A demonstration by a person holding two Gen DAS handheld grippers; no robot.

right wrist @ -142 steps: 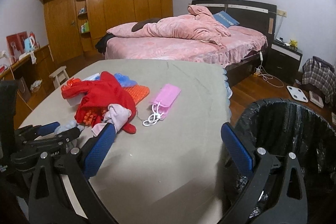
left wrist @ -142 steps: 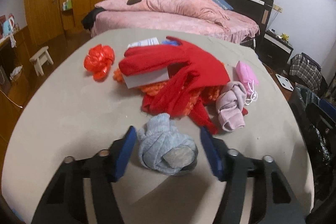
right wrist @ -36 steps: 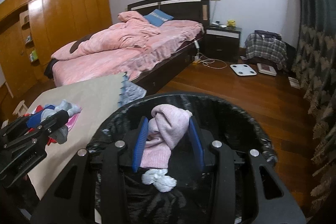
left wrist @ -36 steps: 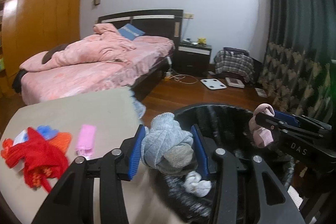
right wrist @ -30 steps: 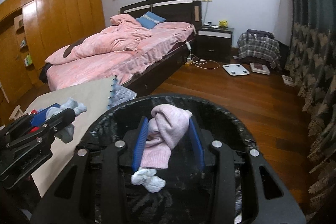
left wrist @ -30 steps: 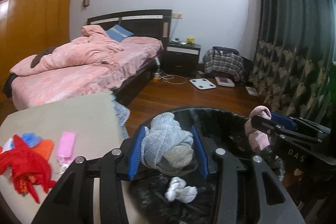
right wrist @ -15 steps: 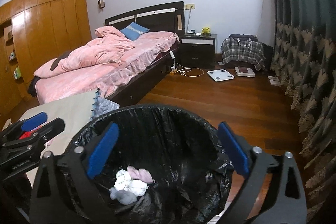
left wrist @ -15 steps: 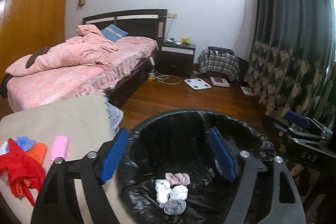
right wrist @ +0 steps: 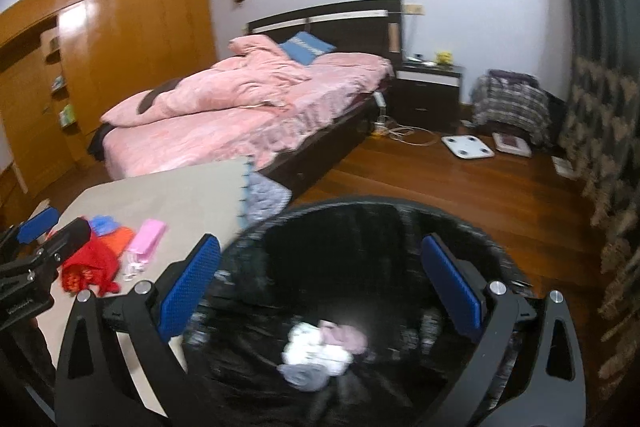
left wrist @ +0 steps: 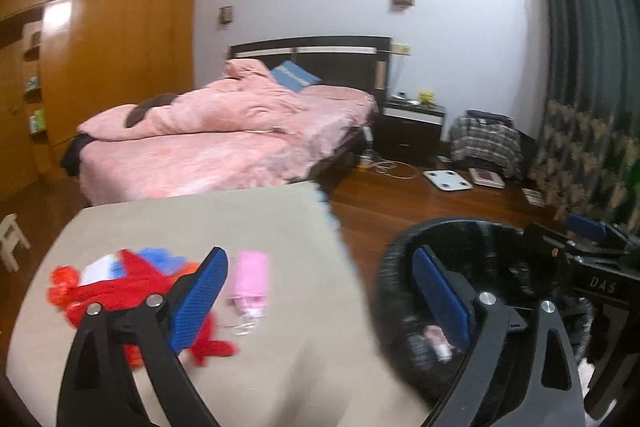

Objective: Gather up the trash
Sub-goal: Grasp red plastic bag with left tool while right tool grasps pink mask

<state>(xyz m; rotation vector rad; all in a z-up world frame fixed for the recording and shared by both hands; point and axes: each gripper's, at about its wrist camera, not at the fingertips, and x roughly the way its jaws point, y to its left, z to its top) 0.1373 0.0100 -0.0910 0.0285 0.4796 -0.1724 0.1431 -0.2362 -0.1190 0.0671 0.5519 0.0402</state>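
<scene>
1. Left gripper [left wrist: 320, 291]: jaws spread wide, just been opening, nothing between the blue pads; poised over the gap between the table [left wrist: 200, 219] edge and the trash bin [left wrist: 394, 267].
2. Right gripper [right wrist: 320, 279]: jaws spread wide as well, just been opening, empty; hanging above the trash bin [right wrist: 500, 251] mouth.
3. Lined with a black bag, standing on the wooden floor just beside the table; rim blurred in both views.
4. At the bin's bottom: a small heap of balled socks [right wrist: 320, 351], white, pink and grey, touching one another.
5. Left on the table: red glove [left wrist: 120, 287] lying over orange and blue pieces, red crumpled bit to its left.
6. Just beside that pile, toward the bin: pink mask [left wrist: 250, 277] lying flat, white ear loops trailing toward the near edge.
7. Behind the table: bed [right wrist: 240, 115] with pink bedding.
</scene>
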